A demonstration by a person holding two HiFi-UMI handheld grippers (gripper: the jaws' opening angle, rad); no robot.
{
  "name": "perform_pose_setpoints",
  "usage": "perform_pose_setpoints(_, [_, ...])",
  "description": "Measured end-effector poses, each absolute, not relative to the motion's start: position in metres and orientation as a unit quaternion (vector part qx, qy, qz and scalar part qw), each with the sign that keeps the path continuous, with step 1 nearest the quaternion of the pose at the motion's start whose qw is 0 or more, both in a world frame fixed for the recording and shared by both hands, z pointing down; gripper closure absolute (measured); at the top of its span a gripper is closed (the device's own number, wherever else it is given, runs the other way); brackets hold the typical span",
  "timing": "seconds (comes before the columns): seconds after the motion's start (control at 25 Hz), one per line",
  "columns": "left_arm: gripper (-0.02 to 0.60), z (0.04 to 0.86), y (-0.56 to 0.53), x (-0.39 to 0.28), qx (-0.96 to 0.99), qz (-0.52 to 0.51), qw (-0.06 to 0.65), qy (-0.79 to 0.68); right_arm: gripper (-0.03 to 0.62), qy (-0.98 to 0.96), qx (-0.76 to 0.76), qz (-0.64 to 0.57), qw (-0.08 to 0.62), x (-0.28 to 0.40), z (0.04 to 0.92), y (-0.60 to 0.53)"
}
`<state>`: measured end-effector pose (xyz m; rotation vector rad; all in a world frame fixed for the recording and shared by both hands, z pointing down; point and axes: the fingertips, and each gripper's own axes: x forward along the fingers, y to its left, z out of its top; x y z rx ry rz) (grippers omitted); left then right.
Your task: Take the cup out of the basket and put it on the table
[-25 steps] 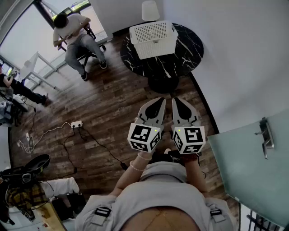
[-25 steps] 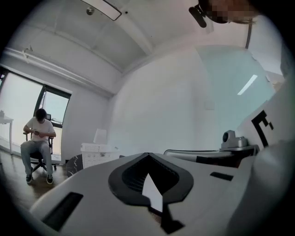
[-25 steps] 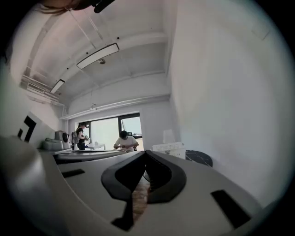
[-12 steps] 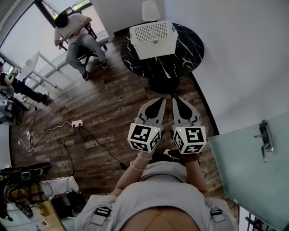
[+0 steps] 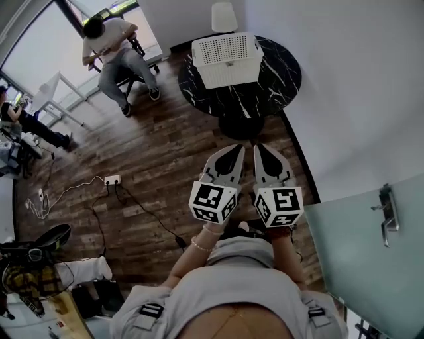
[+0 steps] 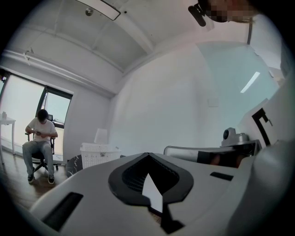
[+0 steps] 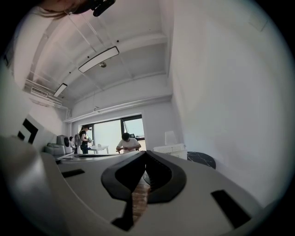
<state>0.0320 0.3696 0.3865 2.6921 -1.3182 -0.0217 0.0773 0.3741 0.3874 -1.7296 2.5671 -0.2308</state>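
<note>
A white perforated basket (image 5: 227,59) stands on a round black marble table (image 5: 268,89) at the far end of the room. No cup shows in any view; the basket's inside is hidden. Both grippers are held side by side close to my body, well short of the table. My left gripper (image 5: 234,147) is shut with nothing in it, and my right gripper (image 5: 260,146) is shut too. The left gripper view has its closed tips (image 6: 147,155) in front and the basket (image 6: 97,154) far off at the left. In the right gripper view the basket (image 7: 171,148) sits beyond the closed tips (image 7: 144,152).
A white cylinder-shaped object (image 5: 224,16) stands behind the basket by the wall. A person sits on a chair (image 5: 111,48) at the far left. A power strip with cables (image 5: 111,180) lies on the wood floor. A glass door with a handle (image 5: 385,215) is at my right.
The head view has drifted slightly, so the table and basket sit a little further right. Both grippers stay shut in the same place.
</note>
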Motion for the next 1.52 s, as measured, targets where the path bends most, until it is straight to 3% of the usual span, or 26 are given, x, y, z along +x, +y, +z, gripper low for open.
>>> perform_pose_setpoints(1.52, [0.575, 0.395, 0.208, -0.016, 0.929, -0.010, 0.080, -0.362, 0.582, 0.788, -0.610, -0.079, 0.004, 0.023, 0.401, 0.218])
